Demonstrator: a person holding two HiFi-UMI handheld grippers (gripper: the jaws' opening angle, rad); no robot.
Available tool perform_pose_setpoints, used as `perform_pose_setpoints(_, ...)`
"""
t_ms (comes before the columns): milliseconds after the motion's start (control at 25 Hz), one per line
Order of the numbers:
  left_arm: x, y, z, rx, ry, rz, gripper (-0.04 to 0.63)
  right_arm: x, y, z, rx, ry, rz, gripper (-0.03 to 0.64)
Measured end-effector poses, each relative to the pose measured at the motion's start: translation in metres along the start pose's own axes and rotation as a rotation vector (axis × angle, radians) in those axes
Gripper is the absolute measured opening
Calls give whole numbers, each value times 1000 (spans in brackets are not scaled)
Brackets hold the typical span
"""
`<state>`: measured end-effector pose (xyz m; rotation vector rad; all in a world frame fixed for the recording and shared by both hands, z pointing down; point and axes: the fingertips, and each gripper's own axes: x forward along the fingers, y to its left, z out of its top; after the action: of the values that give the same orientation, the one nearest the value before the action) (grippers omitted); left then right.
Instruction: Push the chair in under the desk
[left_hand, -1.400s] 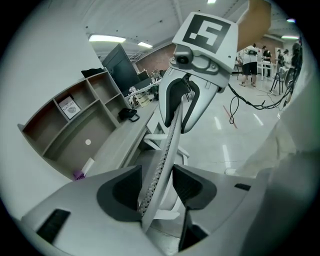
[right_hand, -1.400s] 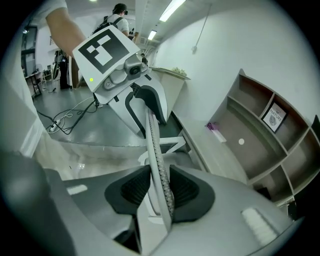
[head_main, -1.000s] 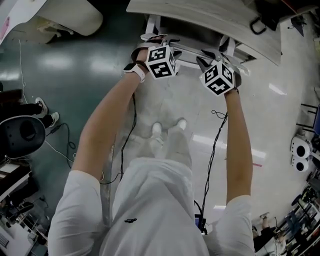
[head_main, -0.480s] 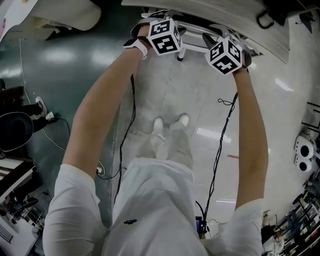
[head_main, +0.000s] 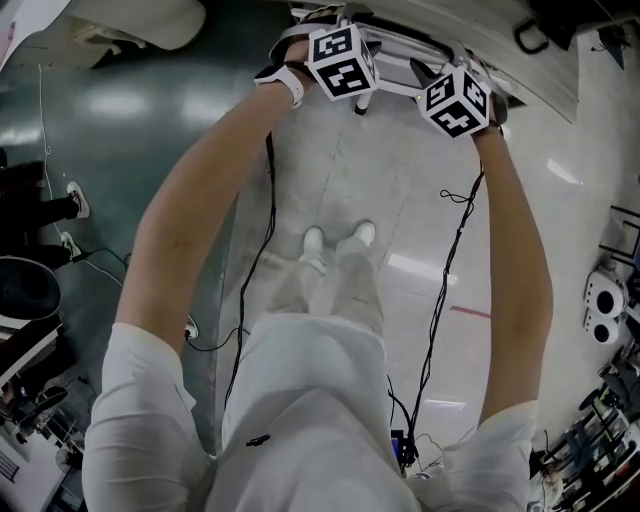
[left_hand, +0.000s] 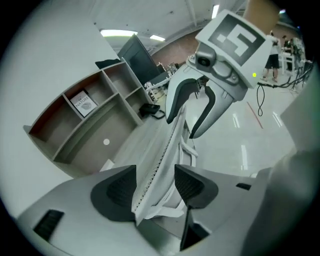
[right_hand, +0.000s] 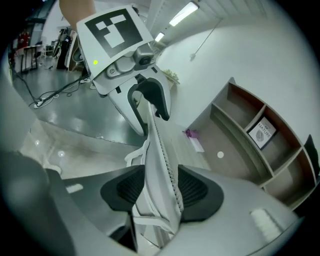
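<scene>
Jaws just opened, left gripper, right gripper, chair back between

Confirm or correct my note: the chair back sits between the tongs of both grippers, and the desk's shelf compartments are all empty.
Wrong on the shelf: a booklet stands in one compartment, as the right gripper view shows. The chair back does sit between the tongs of the left gripper and the right gripper, which have just been opening.
</scene>
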<state>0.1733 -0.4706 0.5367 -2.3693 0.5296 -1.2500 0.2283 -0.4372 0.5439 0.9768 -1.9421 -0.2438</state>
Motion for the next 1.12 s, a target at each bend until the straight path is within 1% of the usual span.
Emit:
perform_pose_setpoints(80, -16, 0, 2, -42, -31, 12, 224, -13, -2, 10, 22, -28, -30, 206)
perform_pose_setpoints(160, -33, -4, 3, -104, -60, 18, 224, -29, 1, 20, 57, -59, -54, 206)
perform_pose_setpoints(280, -64, -12, 6, -199, -125, 34, 216, -58, 8, 34, 121, -107, -98, 197)
perform_pose_setpoints(320, -77, -15, 6, -234, -148, 45, 192, -68, 11, 38, 143, -119, -113, 159)
perform_pose_setpoints(360, -92, -17, 6, -274, -171, 59, 158, -79, 15, 41, 164, -126, -125, 138)
perform_pose_setpoints(400, -107, -20, 5, -317, -194, 75, 103, -89, 19, 44, 180, -129, -133, 121)
perform_pose_setpoints(440, -122, -24, 4, -357, -217, 89, 78, -100, 23, 46, 192, -133, -142, 107)
perform_pose_setpoints(480, -136, -29, 2, -390, -238, 99, 76, -110, 27, 49, 202, -139, -153, 98)
perform_pose_setpoints(560, -160, -43, -3, -430, -262, 103, 69, -132, 35, 57, 228, -157, -178, 61)
perform_pose_setpoints(680, -197, -63, -13, -485, -300, 111, 43, -168, 45, 69, 299, -192, -241, 41)
perform_pose_setpoints(760, -224, -75, -18, -525, -331, 124, 38, -190, 56, 76, 345, -214, -281, 14)
perform_pose_setpoints(920, -275, -92, -26, -612, -375, 150, 18, -230, 82, 83, 418, -238, -332, 12)
perform_pose_setpoints(1040, -313, -101, -32, -682, -426, 169, 12, -261, 99, 86, 526, -276, -360, 8)
perform_pose_setpoints(1120, -339, -106, -39, -735, -458, 191, 11, -280, 110, 91, 571, -298, -382, 9)
